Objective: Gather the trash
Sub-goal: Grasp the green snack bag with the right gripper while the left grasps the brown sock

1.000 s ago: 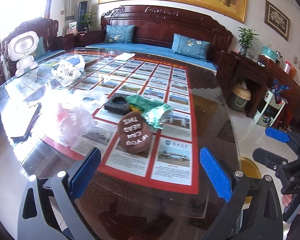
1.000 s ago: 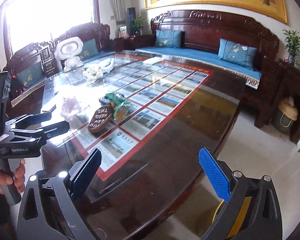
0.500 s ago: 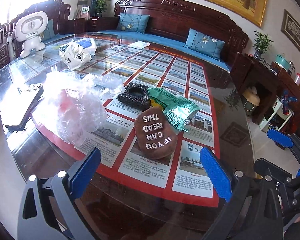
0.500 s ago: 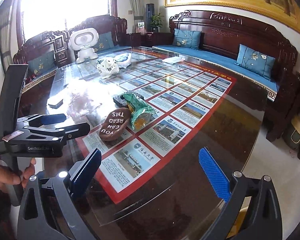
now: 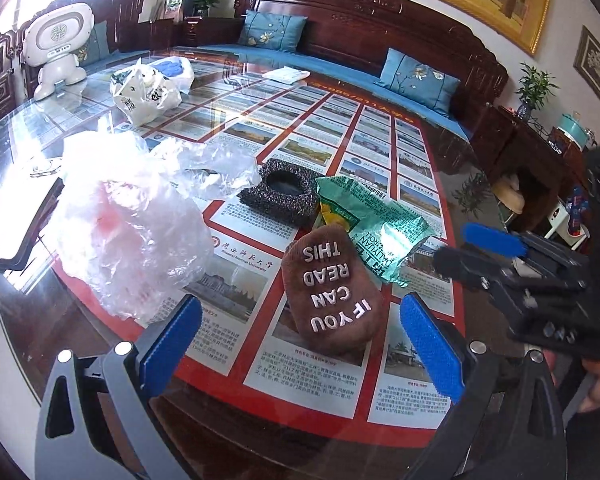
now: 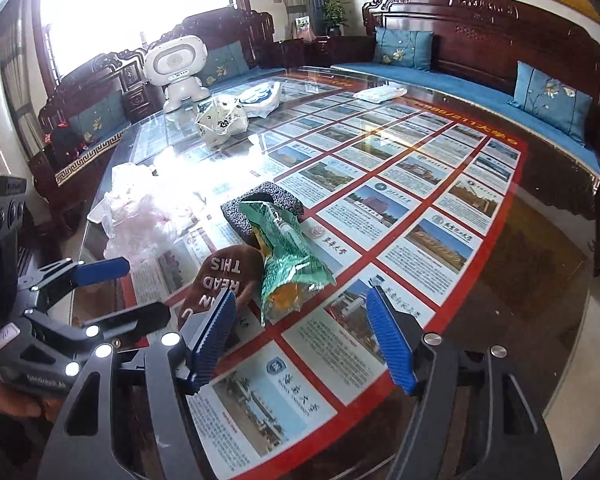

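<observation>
- Glass-topped dark wooden table with a red-bordered sheet of printed picture cards under the glass.
- Near the front edge: crumpled green foil snack wrapper, touching a brown fuzzy sock lettered "IF YOU CAN READ THIS"; just behind both, touching the wrapper, a black coarse foam block with a hollow centre.
- To the left of these: crumpled clear plastic bag with pink showing through.
- Farther back: knotted white printed plastic bag, white toy robot, flat white packet.
- Left gripper spread wide with nothing between its blue pads, hovering above the table just in front of the sock.
- Right gripper also parted and holding nothing, blue pads low over the cards, just short of the wrapper's near end; left finger overlapping the sock in the right wrist view.
</observation>
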